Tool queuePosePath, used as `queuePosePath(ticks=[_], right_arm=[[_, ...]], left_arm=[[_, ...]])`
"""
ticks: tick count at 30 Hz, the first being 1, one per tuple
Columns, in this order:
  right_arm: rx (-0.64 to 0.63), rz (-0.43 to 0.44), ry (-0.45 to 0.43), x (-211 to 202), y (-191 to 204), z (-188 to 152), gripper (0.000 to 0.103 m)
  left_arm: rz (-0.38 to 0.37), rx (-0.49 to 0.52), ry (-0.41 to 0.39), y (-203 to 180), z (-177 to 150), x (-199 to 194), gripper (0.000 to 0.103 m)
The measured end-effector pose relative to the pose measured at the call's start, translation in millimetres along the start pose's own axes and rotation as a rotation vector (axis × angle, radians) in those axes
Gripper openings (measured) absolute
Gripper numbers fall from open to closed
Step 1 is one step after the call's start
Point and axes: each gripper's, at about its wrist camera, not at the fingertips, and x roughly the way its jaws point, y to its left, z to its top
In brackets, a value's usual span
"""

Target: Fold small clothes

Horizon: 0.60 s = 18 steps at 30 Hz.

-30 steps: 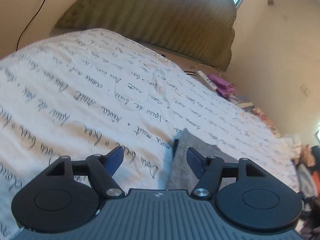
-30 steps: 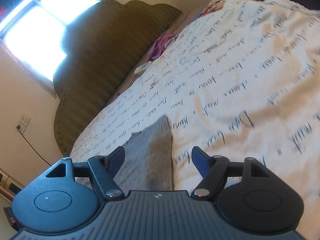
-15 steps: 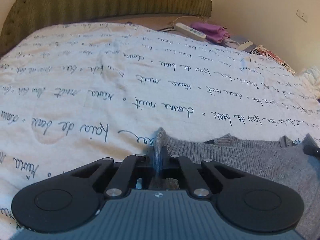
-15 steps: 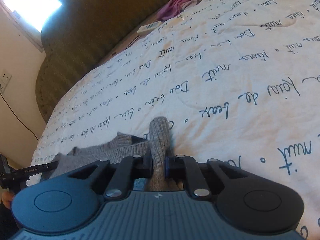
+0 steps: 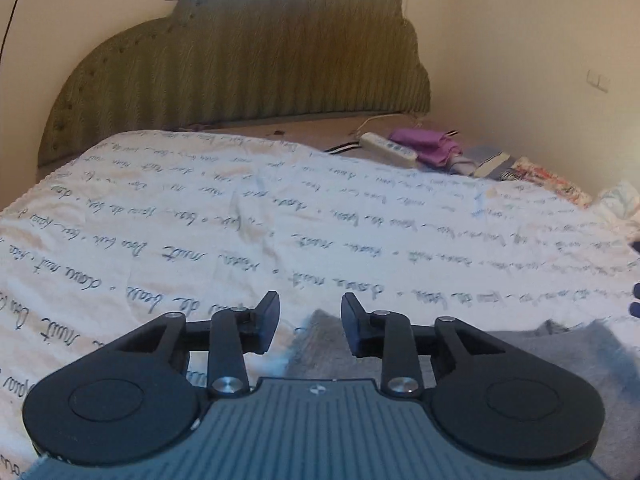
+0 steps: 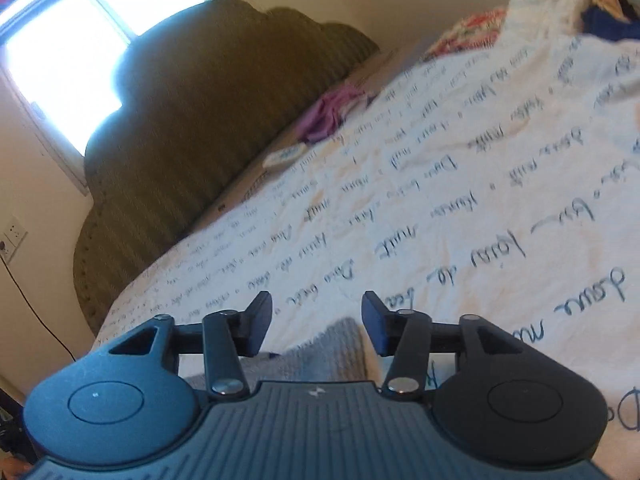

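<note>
On the quilt (image 5: 168, 216), well short of the headboard (image 5: 248, 64), lies the grey knit (image 5: 560, 356), spread flat. Just released at both near corners. Left gripper (image 5: 310, 322): jaws just been opening, now apart, one knit corner under the gap, pads clear of it. Right gripper (image 6: 316, 322): likewise just been opening, apart, another corner below the gap, nothing pinched. Probably a lay-down between folds. Best to lift both grippers straight off so no finger drags the wool. Then check the edge nearest the headboard for lying straight before taking the next pinch. Pinch near the corners, shallow, to avoid catching the quilt underneath. Risk: soft knit bunching.
</note>
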Motion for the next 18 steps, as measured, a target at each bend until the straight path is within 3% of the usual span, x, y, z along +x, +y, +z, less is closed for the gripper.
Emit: queuePosePath(ticks=[2,5,8,9,12,18], right_arm=[[-0.093,0.026,0.05,8.6,27.3,-3.9,0.052],[-0.297,-0.017,0.179,46.6,69.8,-27.2,0.052],[-0.353,-0.069,0.274,85.2,77.6,-51.1,0.05],[-0.37,-0.111,0.292,95.4,73.8,-57.5,0.049],[-0.401,-0.105,0.23,97.5,62.3,-66.6,0.049],[-0.434,-0.128,0.206,97.7,66.9,-71.4,0.049]], left_arm=[[-0.044,0.033,0.031,-20.0,0.9,6.0,0.047],[-0.049,0.142,0.108,-59.9,-13.4,37.3,0.047],[-0.02,0.18,0.218,-77.3,-30.8,74.5,0.052],[-0.001,0.185,0.222,-76.8,-37.0,83.3,0.051],[0.005,0.227,0.187,-73.3,-42.7,88.7,0.052],[0.034,0.233,0.155,-74.0,-47.7,90.3,0.058]])
